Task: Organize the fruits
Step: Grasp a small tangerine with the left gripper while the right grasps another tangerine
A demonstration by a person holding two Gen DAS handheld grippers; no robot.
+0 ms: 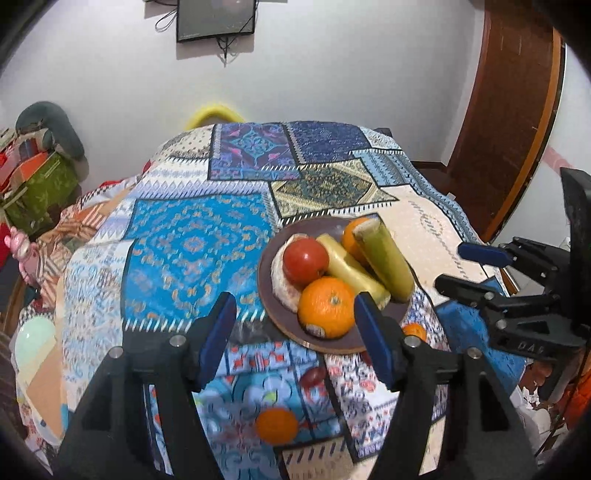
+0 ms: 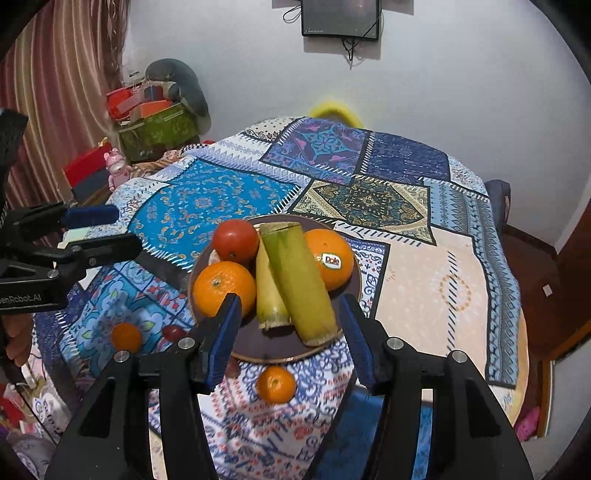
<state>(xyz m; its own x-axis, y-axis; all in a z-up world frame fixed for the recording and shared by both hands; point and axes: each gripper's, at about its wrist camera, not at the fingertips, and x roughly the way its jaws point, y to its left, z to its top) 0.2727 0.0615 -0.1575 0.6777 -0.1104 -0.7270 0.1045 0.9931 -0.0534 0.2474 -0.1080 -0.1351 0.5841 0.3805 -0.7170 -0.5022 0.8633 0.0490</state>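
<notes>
A brown plate [image 1: 280, 325] [image 2: 273, 350] on the patterned cloth holds two oranges [image 1: 325, 307] [image 2: 224, 288], a red fruit [image 1: 306, 259] [image 2: 236, 240], a peeled fruit [image 1: 282, 284] and two green-yellow cane pieces [image 1: 384, 258] [image 2: 299, 280]. One orange [image 2: 330, 258] has a sticker. Small oranges [image 1: 277, 425] [image 1: 414, 331] [image 2: 276, 384] [image 2: 126, 336] and a small dark red fruit [image 1: 313, 376] [image 2: 174, 332] lie on the cloth near the plate. My left gripper [image 1: 295, 334] is open, empty, above the plate's near-left edge. My right gripper [image 2: 290, 338] is open, empty, over the plate's near edge.
The table is covered by a blue patchwork cloth [image 1: 195, 240] [image 2: 207, 199]. Boxes and clutter [image 2: 155, 118] stand at the far left by a curtain. A wooden door frame [image 1: 517, 129] is at the right. A screen [image 2: 340, 18] hangs on the wall.
</notes>
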